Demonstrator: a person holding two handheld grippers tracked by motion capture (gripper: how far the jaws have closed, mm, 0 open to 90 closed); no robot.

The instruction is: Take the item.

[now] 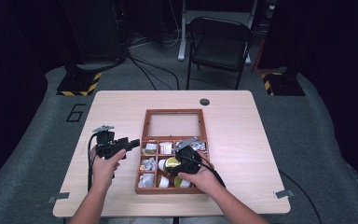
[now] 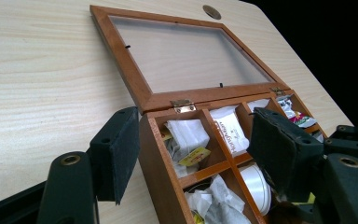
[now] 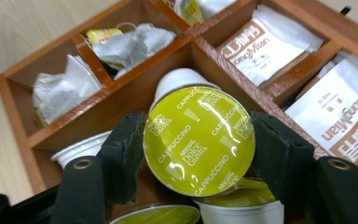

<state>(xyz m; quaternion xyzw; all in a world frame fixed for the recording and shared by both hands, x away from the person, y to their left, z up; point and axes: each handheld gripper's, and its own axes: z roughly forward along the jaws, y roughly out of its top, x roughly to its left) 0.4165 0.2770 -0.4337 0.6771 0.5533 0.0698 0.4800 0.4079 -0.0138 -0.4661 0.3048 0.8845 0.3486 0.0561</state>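
Right gripper view: right claw [image 3: 198, 149] clamped on capsule [image 3: 199, 139] by foil rim; risked slipping out. Left claw [image 2: 191, 154] spread, straddling box wall [image 2: 161, 168].

The coffee capsule [image 3: 198, 140], white-bodied with a glossy green "Cappuccino" foil lid, was tilted lid-up above the wooden box's [image 1: 140, 158] middle compartment; more capsules [image 3: 237, 210] lay beneath it; the box's glass lid [image 1: 174, 125] lay open, far side.
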